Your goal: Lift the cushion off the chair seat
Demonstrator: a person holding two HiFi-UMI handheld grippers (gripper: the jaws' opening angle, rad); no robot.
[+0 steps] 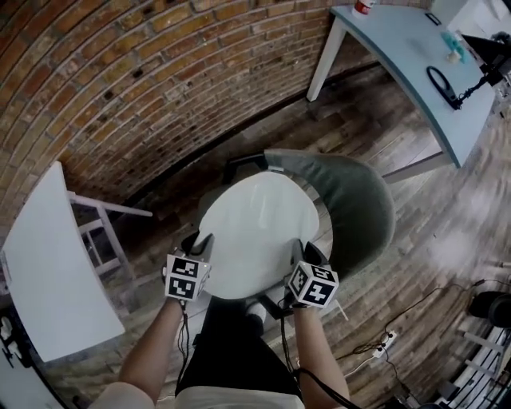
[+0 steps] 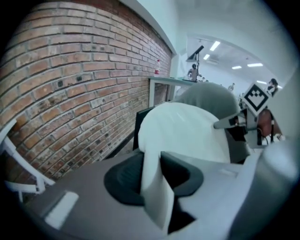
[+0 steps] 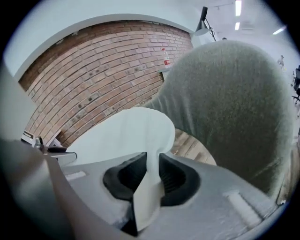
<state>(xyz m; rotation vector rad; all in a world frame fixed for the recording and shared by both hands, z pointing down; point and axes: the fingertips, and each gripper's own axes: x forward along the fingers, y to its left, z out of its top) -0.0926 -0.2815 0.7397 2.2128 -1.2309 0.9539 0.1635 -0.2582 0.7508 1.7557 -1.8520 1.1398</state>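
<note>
left gripper clamped on cushion | right gripper clamped on cushion

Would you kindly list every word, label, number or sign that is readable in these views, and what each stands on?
No readable text anywhere.
Cubes on the left gripper and right gripper: square black-and-white markers, patterns only, no letters.
Bottle on the pale table: label too small to read.
White cushion: no print shown.
</note>
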